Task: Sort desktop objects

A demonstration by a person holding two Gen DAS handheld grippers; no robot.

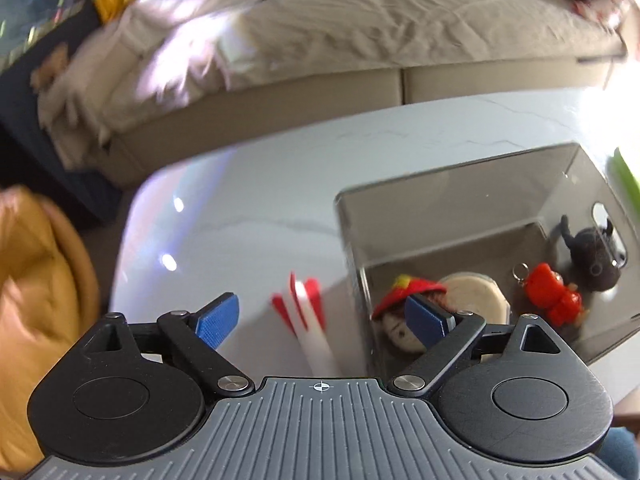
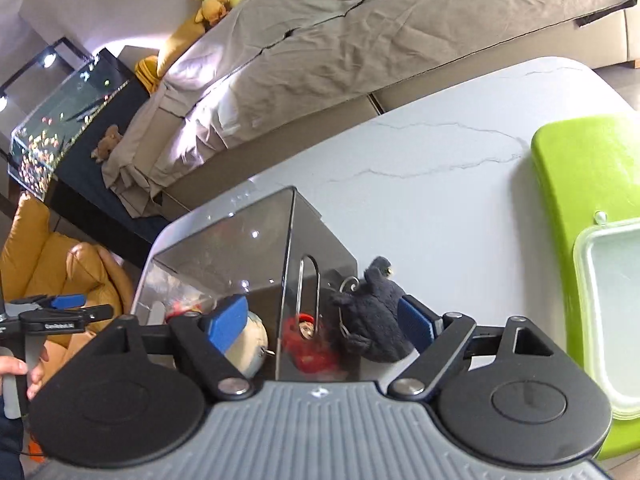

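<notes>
A smoky clear bin (image 1: 448, 184) stands on the white marble table (image 1: 248, 184). In it lie a red-hatted doll (image 1: 404, 296), a round cream object (image 1: 476, 292), a red figure keychain (image 1: 554, 296) and a dark grey plush (image 1: 592, 256). A blurred red-and-white object (image 1: 308, 316) is just left of the bin, between the fingers of my open left gripper (image 1: 320, 320). My right gripper (image 2: 324, 322) is open over the bin's near end wall (image 2: 308, 280). The grey plush (image 2: 372, 312) lies by its right finger, apparently inside the bin.
A green tray (image 2: 580, 172) with a clear lidded container (image 2: 612, 300) sits on the table's right. A beige sofa (image 1: 360, 20) runs behind the table. A yellow chair (image 1: 36, 280) stands at left, and a fish tank (image 2: 68, 120) beyond.
</notes>
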